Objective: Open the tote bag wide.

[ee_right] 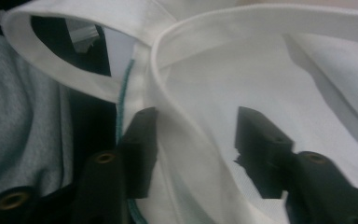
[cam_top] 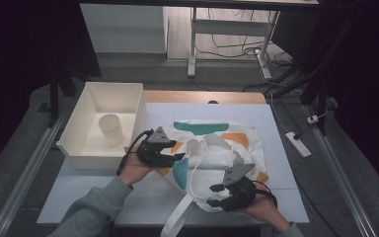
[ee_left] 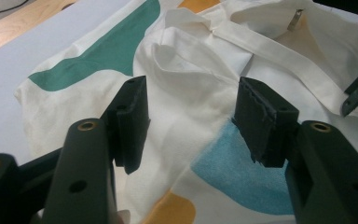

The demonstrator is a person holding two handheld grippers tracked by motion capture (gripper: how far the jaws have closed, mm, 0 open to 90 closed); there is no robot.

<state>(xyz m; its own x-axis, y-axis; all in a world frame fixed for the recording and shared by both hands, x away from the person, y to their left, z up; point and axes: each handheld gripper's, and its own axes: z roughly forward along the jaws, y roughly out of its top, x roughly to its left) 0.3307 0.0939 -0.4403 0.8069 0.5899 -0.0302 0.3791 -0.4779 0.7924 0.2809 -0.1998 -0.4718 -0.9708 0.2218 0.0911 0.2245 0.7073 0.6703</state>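
So the tote bag [cam_top: 217, 148] is lying flat on the worktop [cam_top: 103, 197], right of the white bin [cam_top: 79, 143]. Left gripper [cam_top: 180, 157] hangs released over its left side, right gripper [cam_top: 216, 195] spread around the near edge, not clamping.

The high view looks forward and down over the whole worktop [cam_top: 276, 118] from the person's side. Each gripper view rides close behind its own fingers, almost against the tote bag [cam_top: 217, 143], which all three views share, toward 12 o'clock.
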